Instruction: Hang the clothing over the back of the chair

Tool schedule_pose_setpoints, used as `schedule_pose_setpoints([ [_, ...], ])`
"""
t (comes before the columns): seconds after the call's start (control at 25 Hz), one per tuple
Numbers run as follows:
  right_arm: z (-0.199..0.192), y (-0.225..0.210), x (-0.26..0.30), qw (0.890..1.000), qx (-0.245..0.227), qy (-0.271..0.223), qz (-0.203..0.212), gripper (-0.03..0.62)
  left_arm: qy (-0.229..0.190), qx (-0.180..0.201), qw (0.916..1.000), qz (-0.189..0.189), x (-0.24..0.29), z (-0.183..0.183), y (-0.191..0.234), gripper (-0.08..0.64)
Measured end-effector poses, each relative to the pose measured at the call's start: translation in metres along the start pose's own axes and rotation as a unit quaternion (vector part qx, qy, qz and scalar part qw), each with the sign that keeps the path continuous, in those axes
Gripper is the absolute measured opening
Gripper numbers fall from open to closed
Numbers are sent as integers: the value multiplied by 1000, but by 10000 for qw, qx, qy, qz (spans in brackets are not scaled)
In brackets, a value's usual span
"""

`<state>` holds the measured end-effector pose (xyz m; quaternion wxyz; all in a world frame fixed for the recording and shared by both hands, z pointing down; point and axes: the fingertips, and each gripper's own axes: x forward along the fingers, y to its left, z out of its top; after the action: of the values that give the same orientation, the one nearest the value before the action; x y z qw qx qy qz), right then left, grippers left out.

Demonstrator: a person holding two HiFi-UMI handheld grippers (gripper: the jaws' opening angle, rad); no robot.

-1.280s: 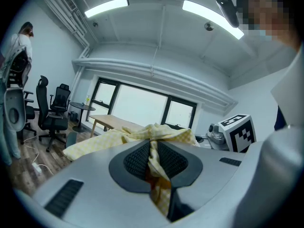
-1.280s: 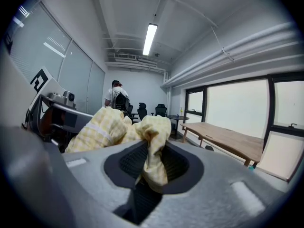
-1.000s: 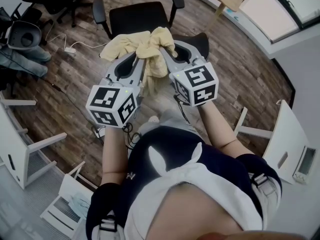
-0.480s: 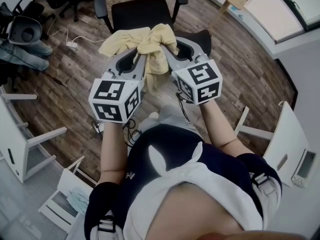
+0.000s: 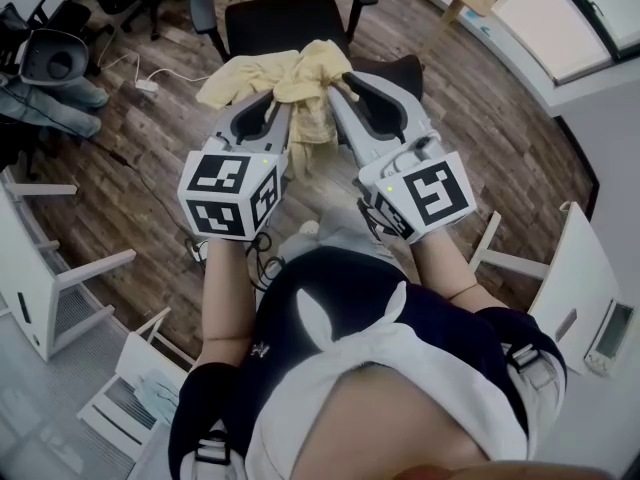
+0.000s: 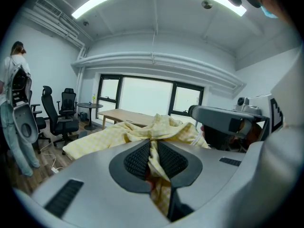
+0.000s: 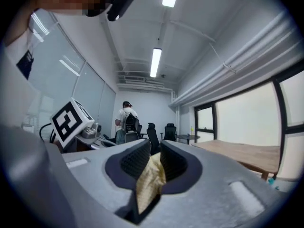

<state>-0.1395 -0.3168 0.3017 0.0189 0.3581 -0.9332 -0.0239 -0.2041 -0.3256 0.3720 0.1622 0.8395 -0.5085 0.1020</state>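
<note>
Left claw (image 6: pixel 152 150): clamped tight on a fold of the yellow clothing (image 5: pixel 250 76).
Right claw (image 7: pixel 154 158): jaws closing, another fold pinched between the pads.
Clothing: bunched between both claws, upper middle of the head view, just below the black chair (image 5: pixel 280 26).

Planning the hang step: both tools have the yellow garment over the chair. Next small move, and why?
Probably draw the tools apart sideways to spread it. The yellow garment is bunched between the left tool, clamped on it, and the right tool, whose jaws are closing on fabric; the black chair lies just ahead.
</note>
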Motion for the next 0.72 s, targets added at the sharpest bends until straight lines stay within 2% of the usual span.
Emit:
schedule_pose_setpoints([
  [0.08, 10, 17, 2, 9993, -115, -183, 303, 33, -8, 58, 10000, 54, 0, 0, -2, 51],
  [0.16, 8, 28, 8, 9988, -134, -120, 452, 3, -14, 105, 9999, 98, -1, -1, -3, 51],
  [0.32, -14, 33, 23, 9982, -160, 375, 446, 0, -54, 100, 9999, 125, 0, -2, -4, 51],
  [0.48, -43, 29, 29, 9957, -52, 821, 423, -2, -139, 5, 9999, -3, -2, -1, -5, 51],
  [0.64, -55, 25, 29, 9946, -10, 979, 353, -2, -215, 409, 9989, -80, -4, 1, -12, 52],
  [0.72, -56, 24, 30, 9943, -19, 1012, 332, -2, -273, 487, 9984, -59, -6, 2, -16, 52],
])
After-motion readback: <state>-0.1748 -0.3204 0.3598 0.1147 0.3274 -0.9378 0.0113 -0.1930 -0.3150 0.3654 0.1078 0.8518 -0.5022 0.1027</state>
